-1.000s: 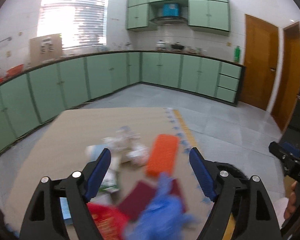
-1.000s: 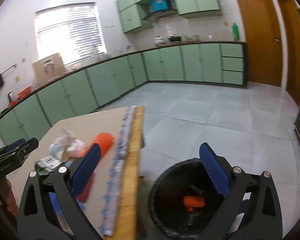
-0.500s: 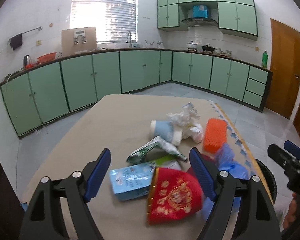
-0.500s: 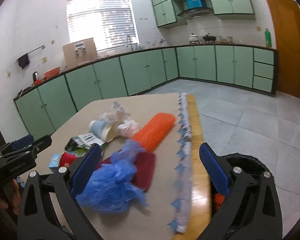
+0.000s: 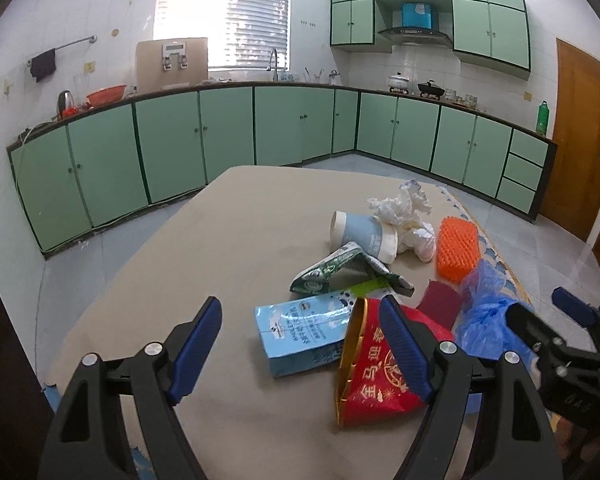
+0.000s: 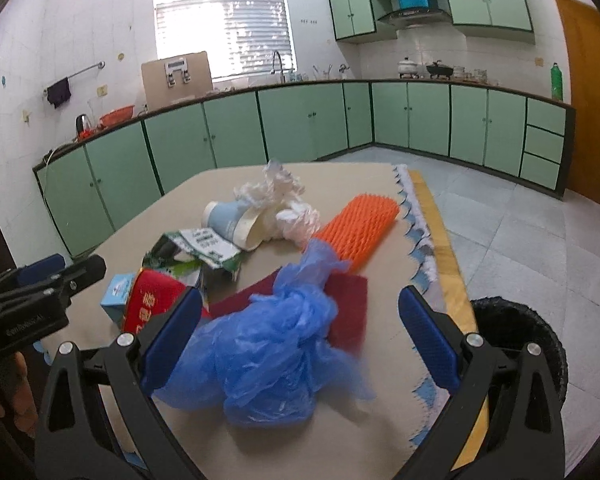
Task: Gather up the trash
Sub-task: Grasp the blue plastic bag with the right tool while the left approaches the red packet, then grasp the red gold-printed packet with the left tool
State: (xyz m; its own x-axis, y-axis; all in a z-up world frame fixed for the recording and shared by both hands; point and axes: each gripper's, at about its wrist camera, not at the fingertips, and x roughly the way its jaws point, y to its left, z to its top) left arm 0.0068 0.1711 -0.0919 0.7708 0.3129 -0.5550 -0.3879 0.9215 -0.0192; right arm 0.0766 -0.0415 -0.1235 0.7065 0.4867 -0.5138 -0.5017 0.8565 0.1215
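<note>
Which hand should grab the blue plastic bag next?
Right, probably. The right gripper is open with the blue plastic bag between its fingers, and the black bin sits on its side.

Green cabinets (image 5: 228, 132) along white tiled walls; bright blinded window (image 6: 224, 24); grey floor (image 6: 520, 224).
</note>
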